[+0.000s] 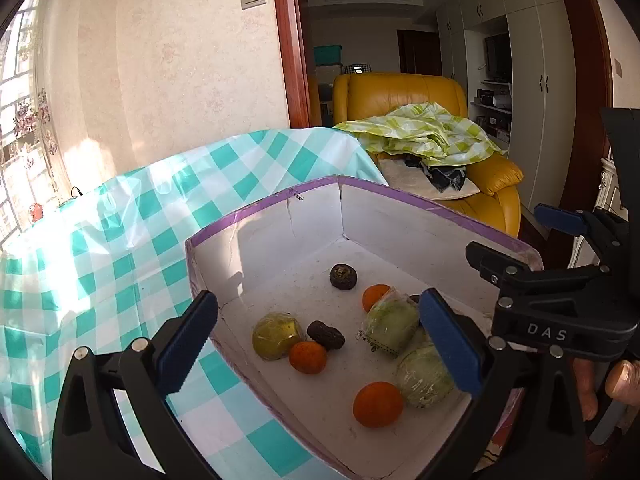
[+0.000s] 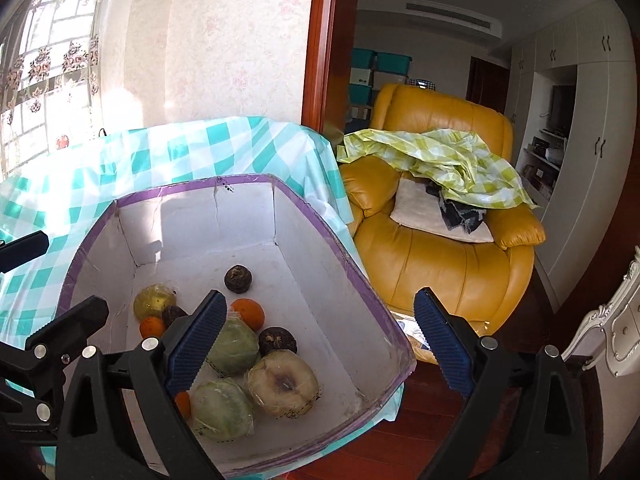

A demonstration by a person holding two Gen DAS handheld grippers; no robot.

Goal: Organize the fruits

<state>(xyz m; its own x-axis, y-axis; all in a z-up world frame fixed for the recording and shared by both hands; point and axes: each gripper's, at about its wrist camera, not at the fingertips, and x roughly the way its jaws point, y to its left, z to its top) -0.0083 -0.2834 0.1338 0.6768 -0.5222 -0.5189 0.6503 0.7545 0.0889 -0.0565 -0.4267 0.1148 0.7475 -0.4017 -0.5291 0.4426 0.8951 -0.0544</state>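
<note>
Left gripper (image 1: 320,344) jaws wide apart, nothing held; right gripper (image 2: 320,344) likewise spread and empty. Both hang over the white box (image 1: 400,216) with purple rim, on the teal checked cloth (image 1: 120,240). Inside the box, below and ahead of the jaws: wrapped green fruits (image 2: 232,346), a wrapped pale apple (image 2: 282,386), a yellow wrapped fruit (image 1: 276,334), oranges (image 1: 378,404), small dark fruits (image 1: 343,276). No pad touches any of them. Yellow armchair (image 2: 440,272) beyond the box, right of the right gripper.
</note>
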